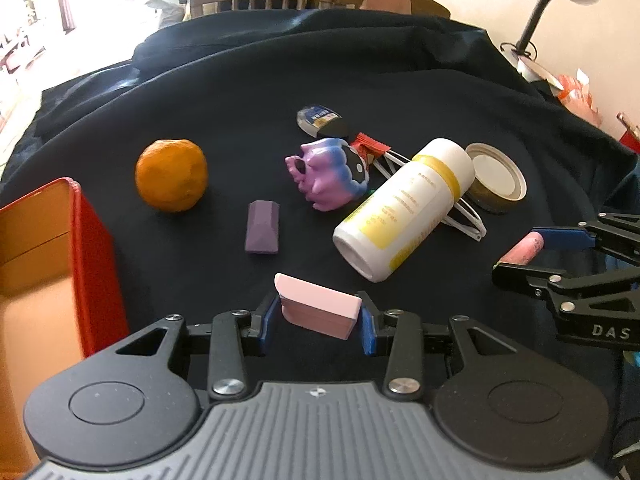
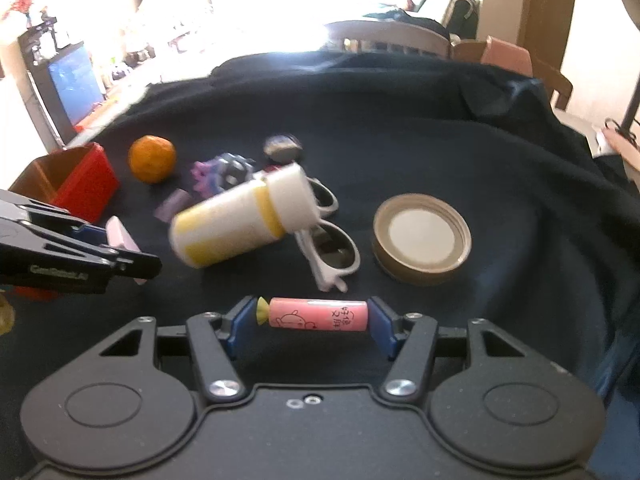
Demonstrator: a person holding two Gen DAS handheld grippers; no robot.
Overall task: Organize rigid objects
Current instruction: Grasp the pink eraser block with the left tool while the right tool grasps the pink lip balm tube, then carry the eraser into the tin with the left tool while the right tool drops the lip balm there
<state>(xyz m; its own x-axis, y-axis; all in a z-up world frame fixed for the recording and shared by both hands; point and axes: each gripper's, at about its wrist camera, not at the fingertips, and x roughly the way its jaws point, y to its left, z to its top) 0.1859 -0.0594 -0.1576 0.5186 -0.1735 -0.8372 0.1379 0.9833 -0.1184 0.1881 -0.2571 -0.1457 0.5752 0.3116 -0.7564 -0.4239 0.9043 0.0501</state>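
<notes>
Left gripper (image 1: 319,318) pinching pink block (image 1: 318,312); red box (image 1: 86,248) near left, closest. Right gripper (image 2: 313,322) clamping pink candy tube (image 2: 318,314) endwise, box far left.

Two close, downward wrist views sharing the cloth-covered table (image 1: 240,92).

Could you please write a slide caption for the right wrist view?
Right gripper holds a pink wrapped candy above white bottle, sunglasses and jar lid.
</notes>
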